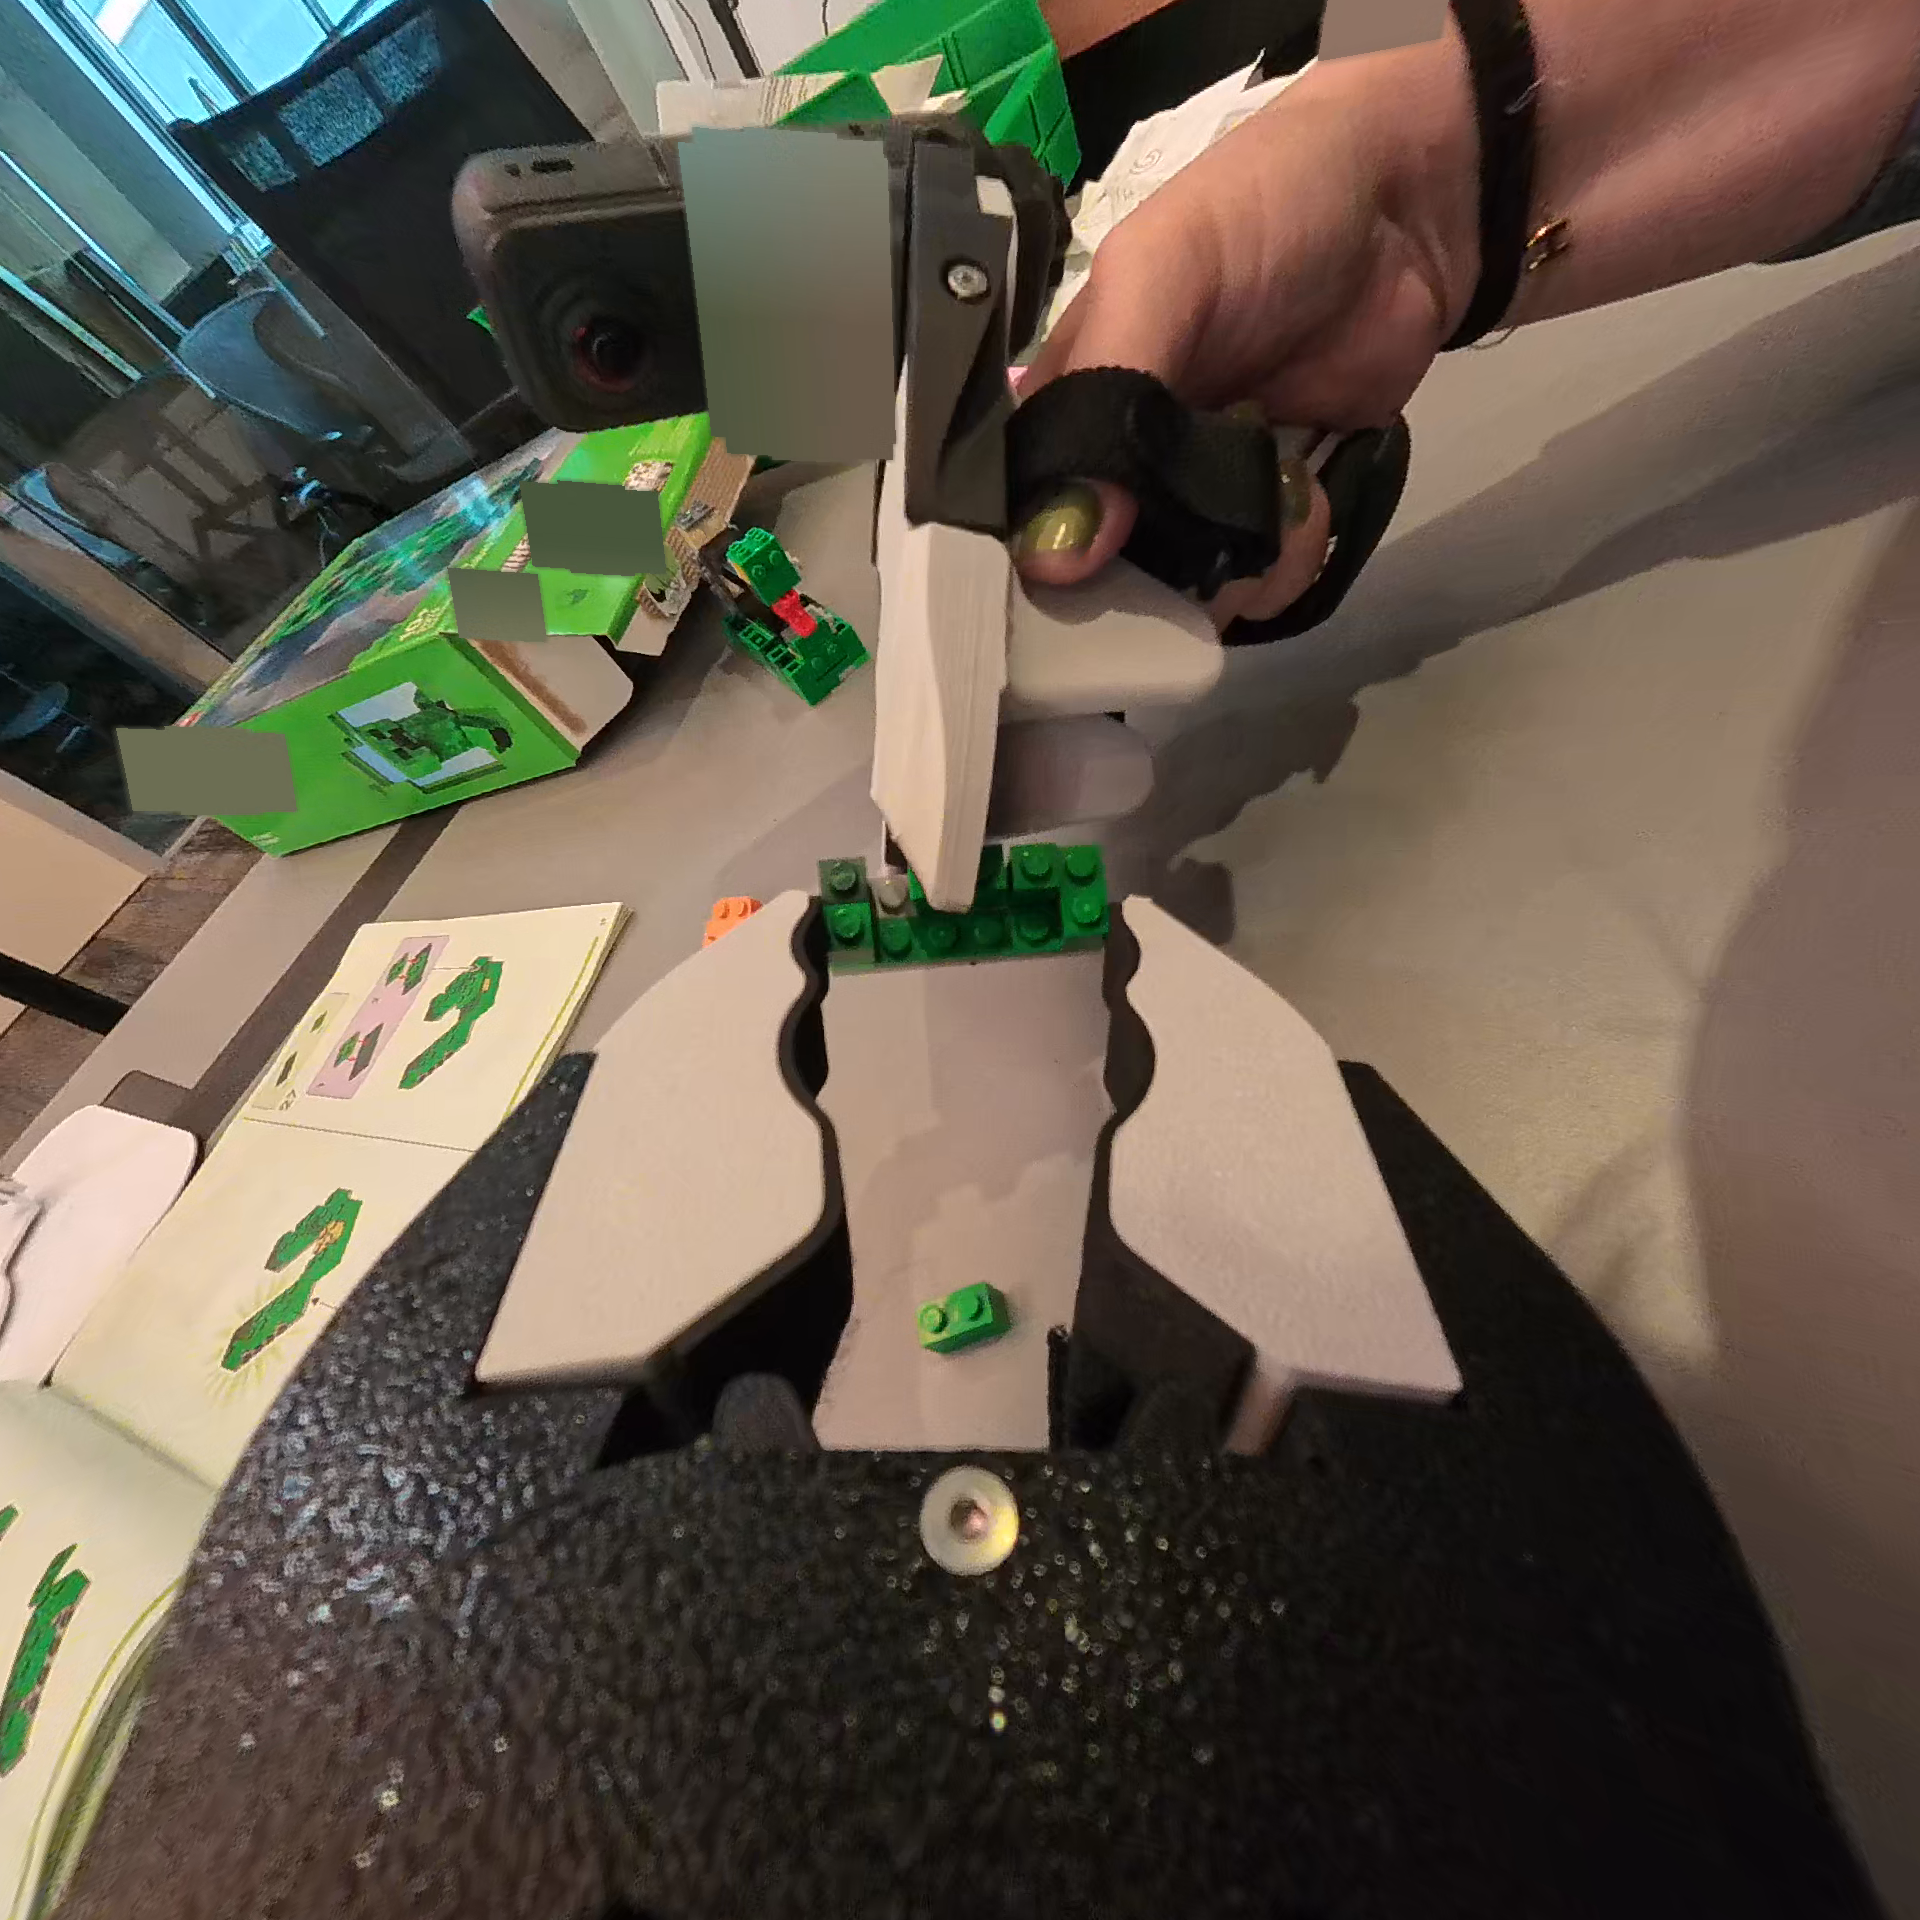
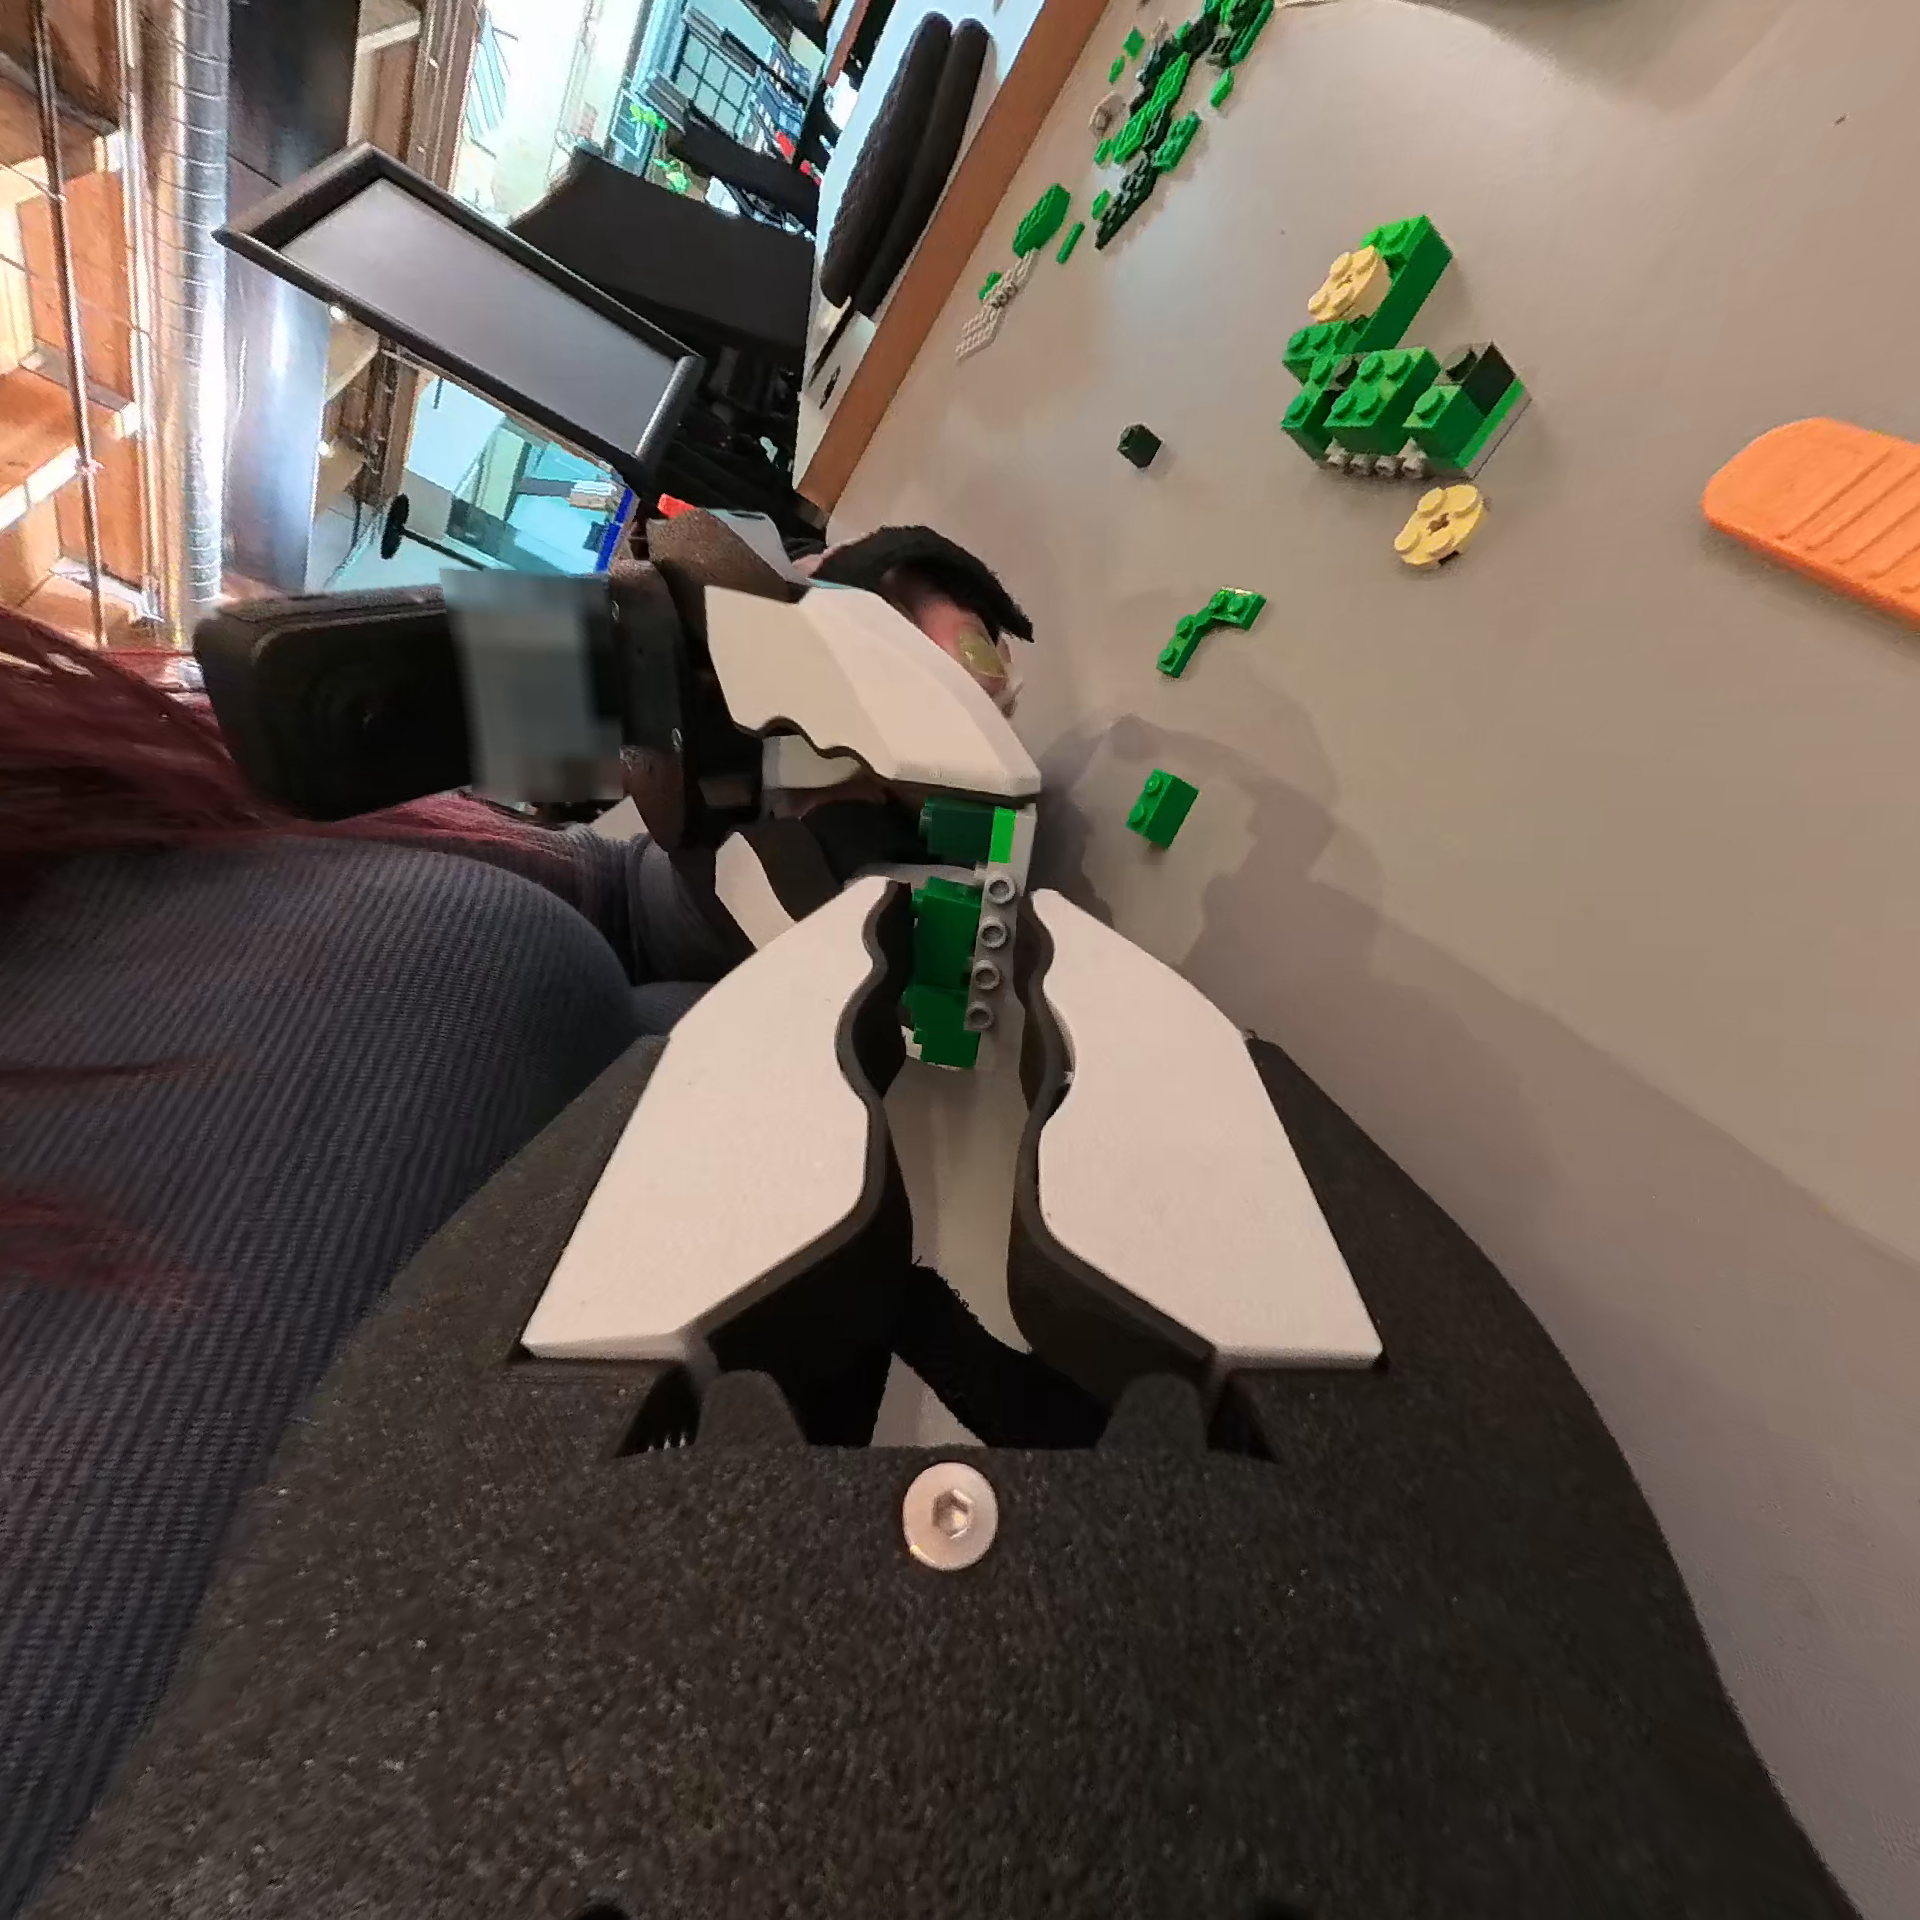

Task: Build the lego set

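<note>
A green lego assembly [image 1: 1049,904] with a grey studded strip sits on the grey table [image 1: 1558,1039]. My left gripper [image 1: 971,920] is shut on it, one fingertip at each end. My right gripper [image 1: 940,894] comes down from above, held by a hand [image 1: 1299,270], and pinches the same assembly across its middle. In the right wrist view the assembly [image 2: 951,977] sits between my right gripper's [image 2: 956,899] fingertips, and the left gripper [image 2: 997,831] holds its far end. A loose green 1x2 brick [image 1: 961,1317] lies on the table between the left fingers.
The left wrist view shows an open instruction booklet [image 1: 416,1039], a green set box [image 1: 395,727], a small build with a red piece [image 1: 790,623] and an orange piece [image 1: 732,920]. The right wrist view shows another green build [image 2: 1392,384], tan round pieces [image 2: 1439,525], an orange tool [image 2: 1829,530], loose bricks [image 2: 1162,808] and a parts pile [image 2: 1153,104]. The grippers are tip to tip, or close to it. From the right gripper's tips to the loose green 1x2 brick [image 1: 961,1317] is close to 7 centimeters.
</note>
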